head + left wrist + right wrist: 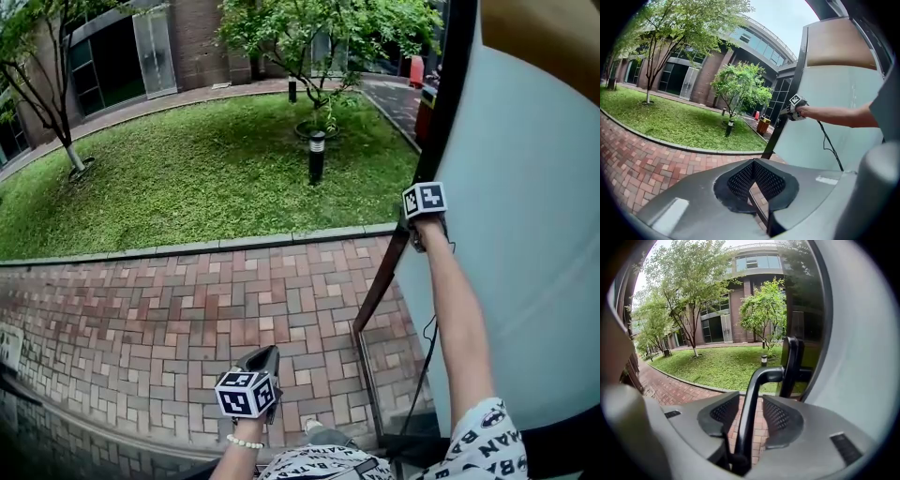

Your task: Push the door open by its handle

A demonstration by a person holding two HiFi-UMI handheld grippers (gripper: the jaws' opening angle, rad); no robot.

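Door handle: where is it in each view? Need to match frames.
Head view: hidden behind the right claw against the door, right of centre.
Left gripper view: too small to tell, at that claw, upper right.
Right gripper view: door handle, centre, between the apart jaws.
Shared landmark: lamp bollard on the grass.

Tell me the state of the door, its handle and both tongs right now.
Door, open.
Right tongs, open, jaws either side of the handle.
Door handle, between those jaws, not clamped.
Left tongs, shut, empty.
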